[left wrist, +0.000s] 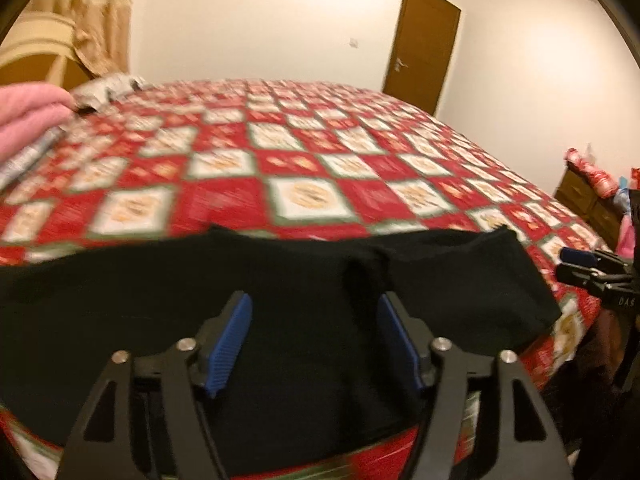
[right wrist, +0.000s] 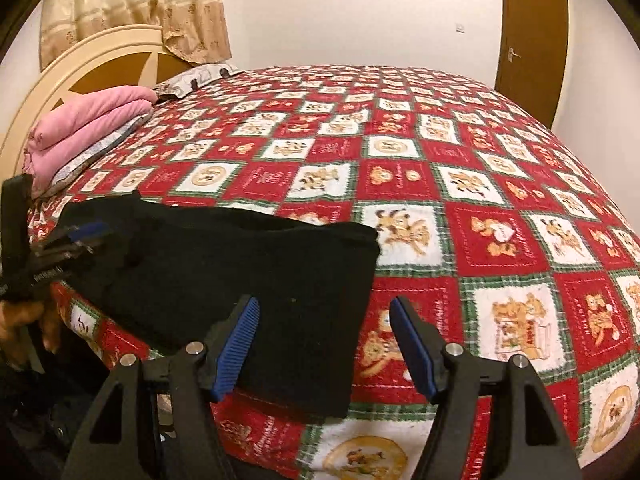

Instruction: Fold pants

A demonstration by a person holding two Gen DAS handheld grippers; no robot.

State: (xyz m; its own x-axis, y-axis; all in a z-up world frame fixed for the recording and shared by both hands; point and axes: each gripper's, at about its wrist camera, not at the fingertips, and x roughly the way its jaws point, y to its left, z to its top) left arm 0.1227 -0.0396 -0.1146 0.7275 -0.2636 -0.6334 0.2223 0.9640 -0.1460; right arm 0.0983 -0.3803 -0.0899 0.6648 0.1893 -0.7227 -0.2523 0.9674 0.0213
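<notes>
Black pants lie flat along the near edge of the bed, on the red patchwork bedspread. My left gripper is open and empty, hovering over the pants' near side. In the right wrist view the pants end at a straight right edge. My right gripper is open and empty, its left finger over the pants' right end and its right finger over bare bedspread. The right gripper shows at the far right of the left wrist view; the left gripper shows at the left of the right wrist view.
A folded pink blanket lies by the headboard at the far left. A pillow is behind it. A brown door is at the back right. A nightstand with clutter stands right of the bed.
</notes>
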